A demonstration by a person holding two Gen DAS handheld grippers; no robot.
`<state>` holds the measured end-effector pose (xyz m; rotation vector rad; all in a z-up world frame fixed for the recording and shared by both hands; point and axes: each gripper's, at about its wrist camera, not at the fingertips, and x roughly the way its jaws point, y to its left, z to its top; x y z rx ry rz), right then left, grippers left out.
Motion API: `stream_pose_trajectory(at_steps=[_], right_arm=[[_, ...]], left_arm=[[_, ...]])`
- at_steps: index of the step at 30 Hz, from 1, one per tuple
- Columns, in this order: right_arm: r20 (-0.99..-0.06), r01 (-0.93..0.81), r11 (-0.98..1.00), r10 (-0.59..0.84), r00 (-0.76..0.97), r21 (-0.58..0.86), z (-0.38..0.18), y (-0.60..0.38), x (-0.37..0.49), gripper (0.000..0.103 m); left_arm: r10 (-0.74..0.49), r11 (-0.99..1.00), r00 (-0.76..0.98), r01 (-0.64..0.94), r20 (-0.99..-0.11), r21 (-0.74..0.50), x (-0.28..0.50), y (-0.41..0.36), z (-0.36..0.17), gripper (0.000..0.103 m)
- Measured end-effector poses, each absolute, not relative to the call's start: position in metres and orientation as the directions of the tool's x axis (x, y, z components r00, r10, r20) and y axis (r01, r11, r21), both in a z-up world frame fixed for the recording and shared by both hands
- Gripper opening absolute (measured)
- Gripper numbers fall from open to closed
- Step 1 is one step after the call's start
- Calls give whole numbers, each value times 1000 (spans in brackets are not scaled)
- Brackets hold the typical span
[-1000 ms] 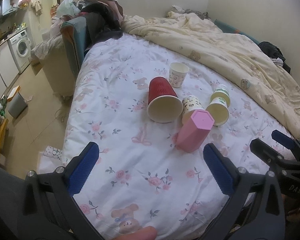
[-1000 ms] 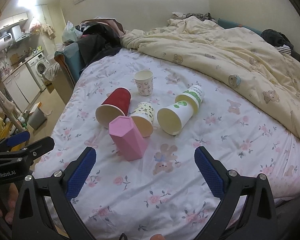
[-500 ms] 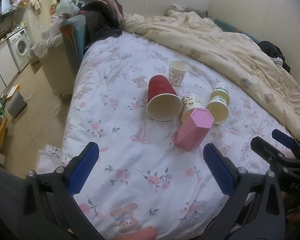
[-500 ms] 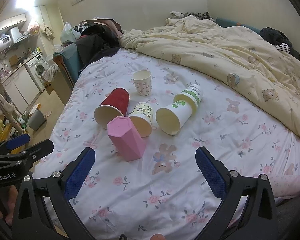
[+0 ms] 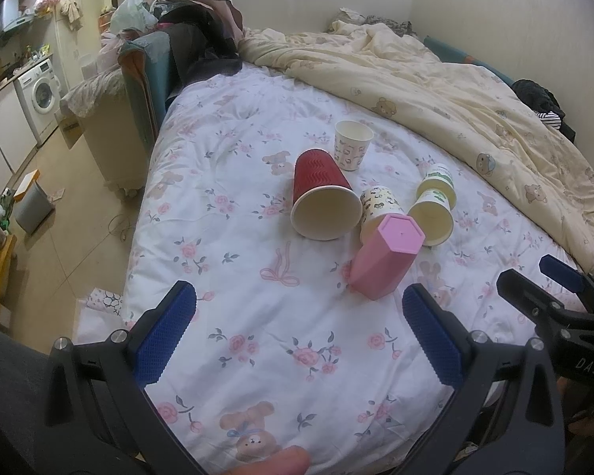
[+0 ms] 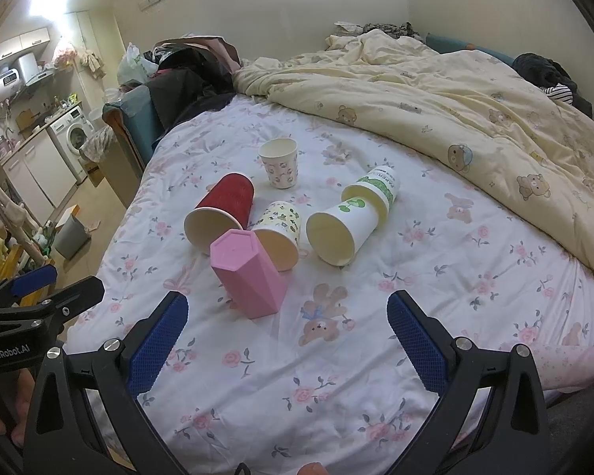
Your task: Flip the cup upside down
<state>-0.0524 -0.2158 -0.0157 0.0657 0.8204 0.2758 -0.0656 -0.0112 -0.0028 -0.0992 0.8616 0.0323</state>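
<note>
Left wrist view: the left gripper (image 5: 295,334) hangs wide open over the floral quilt (image 5: 225,261), holding nothing, as 1 second ago. The right gripper's (image 5: 550,283) body reads "DAS". The pink cup (image 5: 384,259) stands bottom-up just beside the red cup (image 5: 322,200), which lies on its side.

Right wrist view: the right gripper (image 6: 287,342) is spread wide, empty. The left gripper (image 6: 39,291) reads "GenRobot.AI". A green-printed cup (image 6: 378,188) reads "PAPER". The pink cup (image 6: 249,275) sits slightly nearer than before.
</note>
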Motion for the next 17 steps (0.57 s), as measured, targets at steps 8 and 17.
stream_pose_trajectory(at_steps=[8,17], right_arm=[[-714,-216,963,266,648,163,-16,-216,-52,103],[-723,-215,961,273,634,174,-18,-217,-50,103]], left_arm=[[-12,995,650,-68,-760,-74,-65,-11,-3,103],[2,994,641,-85,-767,-68,-64,-6,-7,103]])
